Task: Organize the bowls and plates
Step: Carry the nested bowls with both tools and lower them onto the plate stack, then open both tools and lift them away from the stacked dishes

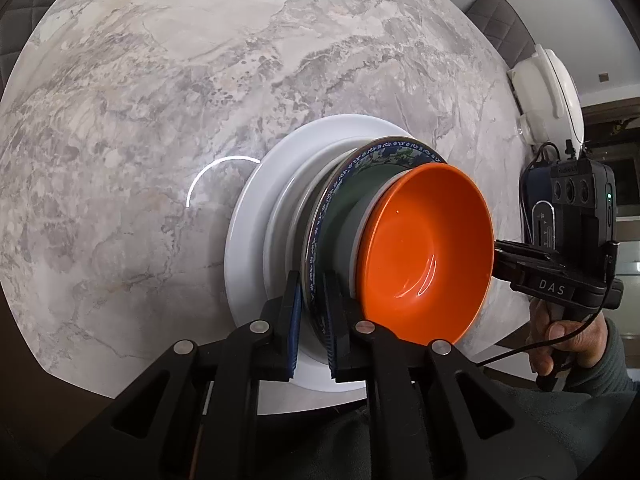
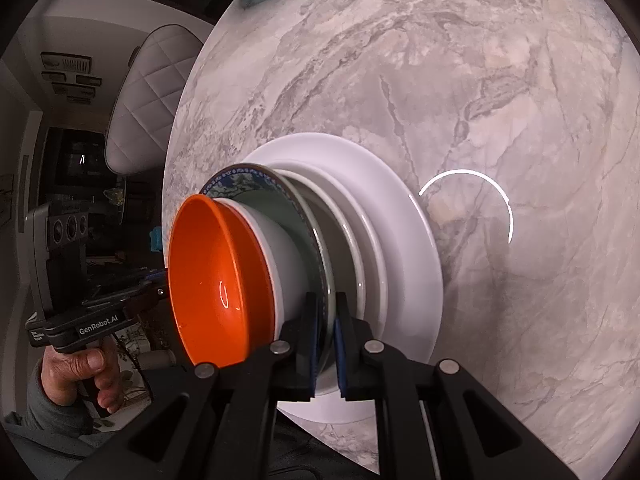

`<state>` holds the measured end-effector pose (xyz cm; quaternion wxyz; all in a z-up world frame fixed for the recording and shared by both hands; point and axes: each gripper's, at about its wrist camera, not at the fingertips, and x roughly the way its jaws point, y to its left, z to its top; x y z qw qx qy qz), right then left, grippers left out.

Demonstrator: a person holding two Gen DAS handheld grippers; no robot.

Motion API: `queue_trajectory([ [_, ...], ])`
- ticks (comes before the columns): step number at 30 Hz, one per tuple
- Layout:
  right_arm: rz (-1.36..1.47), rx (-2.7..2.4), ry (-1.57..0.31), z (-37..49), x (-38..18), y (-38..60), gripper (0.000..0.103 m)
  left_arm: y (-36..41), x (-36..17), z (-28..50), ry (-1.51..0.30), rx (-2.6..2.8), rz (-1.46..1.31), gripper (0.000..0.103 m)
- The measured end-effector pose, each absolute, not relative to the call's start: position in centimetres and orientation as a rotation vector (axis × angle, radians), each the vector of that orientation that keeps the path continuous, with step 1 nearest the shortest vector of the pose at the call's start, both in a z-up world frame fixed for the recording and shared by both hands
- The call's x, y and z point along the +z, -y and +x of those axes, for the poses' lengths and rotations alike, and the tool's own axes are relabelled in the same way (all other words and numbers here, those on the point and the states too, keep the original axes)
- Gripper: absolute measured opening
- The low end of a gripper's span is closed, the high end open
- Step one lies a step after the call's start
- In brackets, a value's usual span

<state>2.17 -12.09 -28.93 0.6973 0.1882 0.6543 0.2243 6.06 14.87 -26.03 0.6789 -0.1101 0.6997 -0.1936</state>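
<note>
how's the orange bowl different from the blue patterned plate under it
The orange bowl is deep and plain inside; the blue patterned plate is shallow, with a floral rim band. The bowl sits top of the stack, untouched by either gripper; the plate lies lower, its rim pinched by the left gripper and the right gripper. Both are round and stacked over the white plate.
</note>
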Motion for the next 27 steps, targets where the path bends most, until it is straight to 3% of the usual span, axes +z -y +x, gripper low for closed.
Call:
queue_trajectory([
  [4,0.403,0.475,-1.441,1.7,-28.6,12.2,0.016,-15.3,-25.4,5.5,-1.534,-0.432,-0.230,0.013],
  [6,0.389,0.463,-1.423,1.5,-28.1,12.2,0.019,-15.6,-24.8,5.0,-1.516,-0.408,-0.206,0.022],
  [8,0.361,0.433,-1.402,1.1,-27.3,12.5,0.030,-16.0,-23.9,4.4,-1.493,-0.378,-0.187,0.042],
  [10,0.346,0.397,-1.380,0.6,-26.6,13.2,0.055,-16.5,-22.3,3.7,-1.437,-0.350,-0.167,0.058],
  [11,0.358,0.398,-1.364,0.3,-26.1,13.7,0.060,-16.7,-21.3,3.2,-1.393,-0.334,-0.150,0.067],
  [16,0.333,0.375,-1.240,-1.0,-22.6,15.5,0.088,-16.8,-15.4,0.0,-1.149,-0.140,-0.066,0.071],
  [22,0.242,0.422,-1.122,-2.5,-19.1,15.7,0.094,-11.2,-6.7,-6.9,-0.715,0.202,0.090,0.074],
  [25,0.236,0.468,-1.074,-3.8,-17.4,16.4,0.103,-8.5,-4.7,-9.7,-0.682,0.210,-0.018,0.091],
  [27,0.223,0.504,-1.054,-4.7,-16.3,16.9,0.103,-7.5,-4.9,-10.4,-0.756,0.161,-0.167,0.092],
])
